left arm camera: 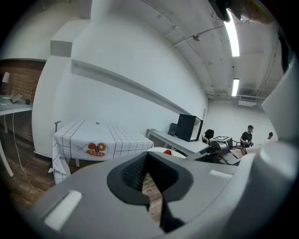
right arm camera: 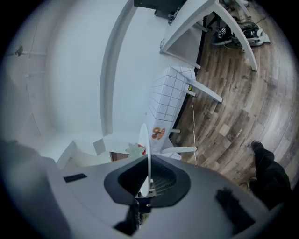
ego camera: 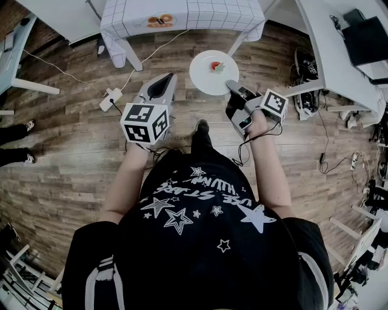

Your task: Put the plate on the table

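A round white plate (ego camera: 209, 74) with a small red and green bit of food (ego camera: 217, 66) hangs level above the wooden floor. My right gripper (ego camera: 231, 85) is shut on its near rim. In the right gripper view the plate (right arm camera: 146, 154) shows edge-on between the jaws. My left gripper (ego camera: 168, 79) floats just left of the plate, shut and holding nothing. The table with a white checked cloth (ego camera: 209, 13) stands ahead, beyond the plate. In the left gripper view the table (left arm camera: 112, 136) is at left, with the plate (left arm camera: 160, 150) showing just past the left gripper (left arm camera: 152, 179).
A white power strip (ego camera: 111, 98) and its cable lie on the floor at left. White desks (ego camera: 333, 48) run along the right, with shoes (ego camera: 306, 65) and cables under them. Someone's feet (ego camera: 24, 128) show at the far left. People stand far off in the left gripper view.
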